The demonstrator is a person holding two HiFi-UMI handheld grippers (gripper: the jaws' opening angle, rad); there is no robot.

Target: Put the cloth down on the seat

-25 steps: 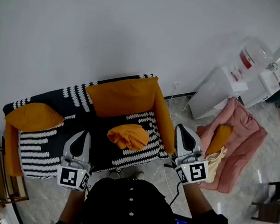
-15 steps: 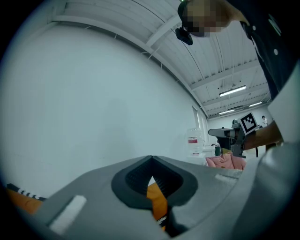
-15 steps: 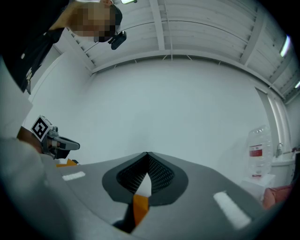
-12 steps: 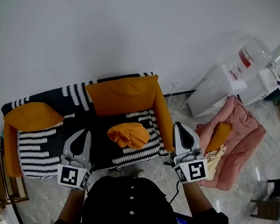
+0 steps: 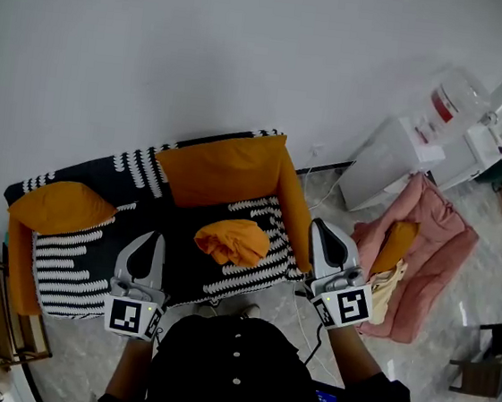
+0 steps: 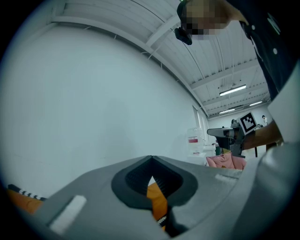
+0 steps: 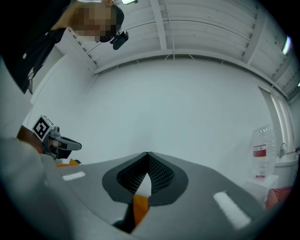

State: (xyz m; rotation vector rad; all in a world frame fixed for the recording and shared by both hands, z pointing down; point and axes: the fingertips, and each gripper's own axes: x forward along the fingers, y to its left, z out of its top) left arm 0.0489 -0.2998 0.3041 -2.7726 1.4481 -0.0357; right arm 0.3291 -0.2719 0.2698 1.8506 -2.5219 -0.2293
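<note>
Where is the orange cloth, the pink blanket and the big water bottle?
orange cloth (image 5: 233,241), head view, middle of the crumpled heap on the sofa seat.
pink blanket (image 5: 438,255), head view, its middle, lying on the floor.
water bottle (image 5: 457,95), head view, the clear body above its red label.

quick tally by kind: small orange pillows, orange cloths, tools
small orange pillows: 2
orange cloth: 1
tools, left tool and right tool: 2
total: 5
</note>
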